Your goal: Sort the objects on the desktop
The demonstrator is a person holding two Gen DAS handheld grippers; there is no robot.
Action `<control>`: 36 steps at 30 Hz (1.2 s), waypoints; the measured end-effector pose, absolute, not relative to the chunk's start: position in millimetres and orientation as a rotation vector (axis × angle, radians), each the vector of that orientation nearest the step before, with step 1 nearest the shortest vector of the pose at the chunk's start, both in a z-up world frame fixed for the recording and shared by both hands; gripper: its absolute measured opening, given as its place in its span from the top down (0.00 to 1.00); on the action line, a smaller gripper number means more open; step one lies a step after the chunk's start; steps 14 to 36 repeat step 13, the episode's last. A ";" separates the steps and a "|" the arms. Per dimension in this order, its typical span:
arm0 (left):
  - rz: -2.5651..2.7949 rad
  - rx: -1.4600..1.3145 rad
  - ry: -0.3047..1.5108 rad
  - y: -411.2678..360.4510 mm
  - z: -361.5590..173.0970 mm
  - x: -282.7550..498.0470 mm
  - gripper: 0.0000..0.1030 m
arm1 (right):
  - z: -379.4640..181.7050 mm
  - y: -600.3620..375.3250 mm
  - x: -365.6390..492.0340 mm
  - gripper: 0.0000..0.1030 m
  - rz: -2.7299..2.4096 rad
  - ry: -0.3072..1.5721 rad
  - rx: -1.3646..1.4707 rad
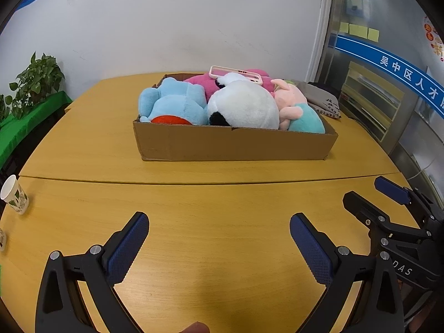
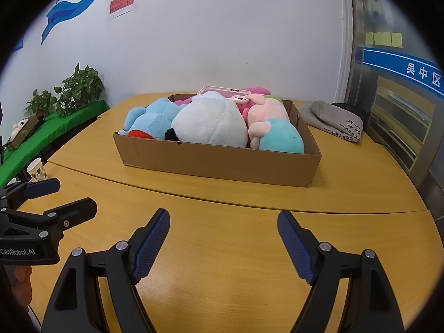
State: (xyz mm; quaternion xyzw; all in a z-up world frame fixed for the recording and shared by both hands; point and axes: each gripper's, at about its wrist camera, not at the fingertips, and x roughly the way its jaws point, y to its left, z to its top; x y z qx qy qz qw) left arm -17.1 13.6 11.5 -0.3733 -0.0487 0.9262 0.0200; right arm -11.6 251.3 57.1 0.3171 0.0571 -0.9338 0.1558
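Both grippers are hovering over the bare yellow wooden tabletop (image 1: 222,208) at the bottom of each frame, well short of the shallow brown cardboard box (image 1: 236,145) sitting at centre frame. The left gripper (image 1: 219,245) is holding its jaws wide with nothing between them, and the right gripper (image 2: 223,245) is doing likewise, empty. The box is brimming with soft toys: a light-blue plush (image 1: 172,102) at its left, a big white-and-black round plush (image 1: 244,105) in the middle, a pink-and-teal plush (image 1: 297,111) at its right, and a pink phone case (image 1: 236,74) lying on top toward the back. Nothing loose is showing on the tabletop near the jaws, so the sorting is looking either finished or not begun; I cannot tell which. Any next move is calling for a reach up-frame to the box, closing on one toy without dragging its neighbours.
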 end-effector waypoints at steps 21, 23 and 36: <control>2.877 -1.148 -0.164 18.3 11.5 -16.5 0.00 | 52.2 256.2 -17.9 0.23 -2.675 0.156 0.927; 2.877 -1.148 -0.164 18.3 11.5 -16.5 0.00 | 52.2 256.2 -17.9 0.23 -2.675 0.156 0.927; 2.877 -1.148 -0.164 18.3 11.5 -16.5 0.00 | 52.2 256.2 -17.9 0.23 -2.675 0.156 0.927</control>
